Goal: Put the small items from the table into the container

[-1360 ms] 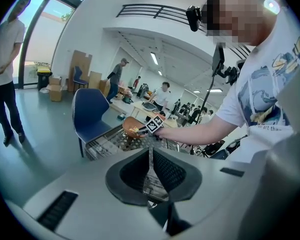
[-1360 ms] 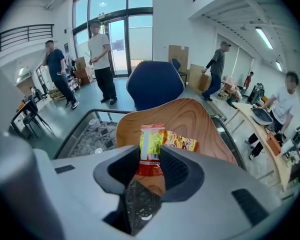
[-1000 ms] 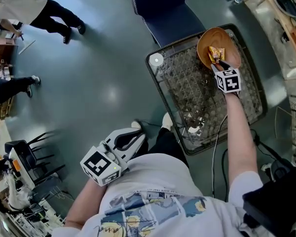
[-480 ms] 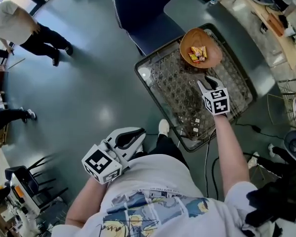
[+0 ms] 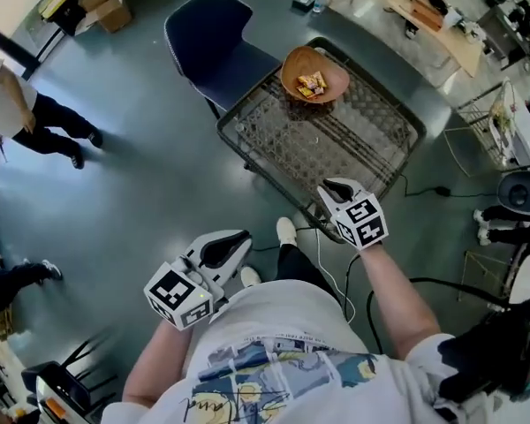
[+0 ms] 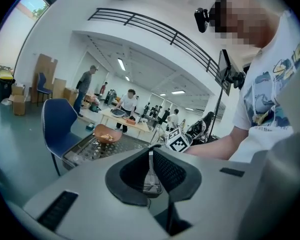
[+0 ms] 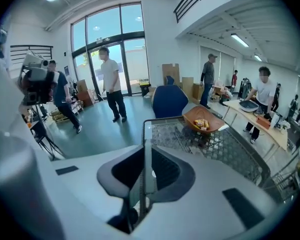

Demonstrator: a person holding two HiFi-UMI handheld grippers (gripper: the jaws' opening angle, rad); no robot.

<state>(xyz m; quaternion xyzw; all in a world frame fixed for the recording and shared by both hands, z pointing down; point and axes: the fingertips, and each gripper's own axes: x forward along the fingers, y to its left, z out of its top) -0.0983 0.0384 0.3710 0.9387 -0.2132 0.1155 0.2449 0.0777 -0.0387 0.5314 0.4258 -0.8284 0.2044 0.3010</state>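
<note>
The table (image 5: pixel 375 144) now lies well ahead of the person, where a second ago the right arm stretched over it to the far end. The bowl (image 5: pixel 291 82) stands at that far end, near the chair (image 5: pixel 208 42), and it holds the snacks (image 5: pixel 312 83) in a small heap; these are the only small items that show clearly, and whether any lie loose on the mesh cannot be told. The right gripper (image 5: pixel 336 186) has pulled back from the bowl to the near edge of the table and hangs just over it. Its jaws are closing and stand almost together, with nothing between them, so it looks as if a drop into the bowl is finished and the hand is coming home. The left gripper (image 5: pixel 237 238) stays low beside the person's body, well apart from the table, jaws together and empty. By this look the task is at or near its end, unless something small remains on the near mesh.
</note>
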